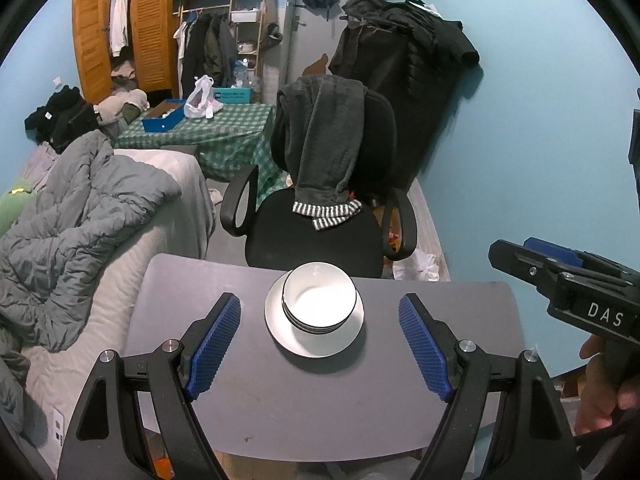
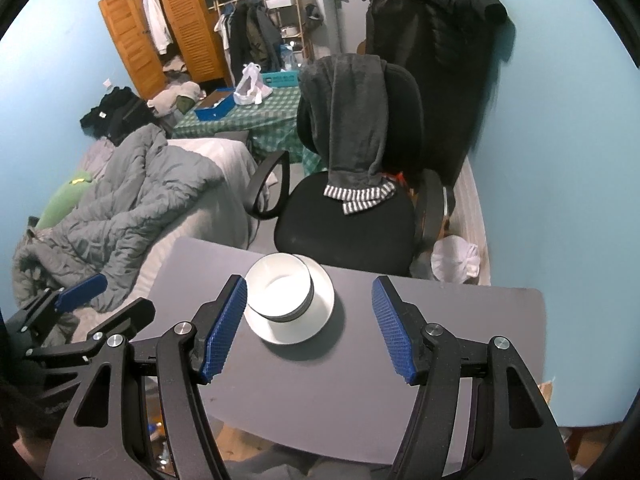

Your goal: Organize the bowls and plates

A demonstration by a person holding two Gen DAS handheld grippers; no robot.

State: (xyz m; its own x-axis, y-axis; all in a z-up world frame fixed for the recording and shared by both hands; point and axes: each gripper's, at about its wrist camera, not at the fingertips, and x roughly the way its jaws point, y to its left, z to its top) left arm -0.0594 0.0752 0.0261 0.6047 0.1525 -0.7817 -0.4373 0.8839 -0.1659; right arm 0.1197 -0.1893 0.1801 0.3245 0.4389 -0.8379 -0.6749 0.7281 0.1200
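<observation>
Hovering over the stacked dishes with both tongs spread wide.
Left tongs [image 1: 320,344] and right tongs [image 2: 310,326] are released, grasping nothing, above the near part of the grey tabletop [image 1: 440,400]. White bowls [image 1: 320,300] sit nested on a white plate [image 1: 320,344] near the far tabletop edge, slightly toward the plate's far side. A black chair [image 1: 316,236] stands just beyond; a bed [image 1: 80,208] lies to the left.

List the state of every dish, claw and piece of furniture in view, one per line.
Bowls: nested in a stack, upright, top one empty.
Plate: flat on the table, under the bowls.
Left claw: open, holding nothing.
Right claw: open, holding nothing.
Table: carrying only the dishes.
Wardrobe: doors open.
Chair: draped with clothing.
</observation>
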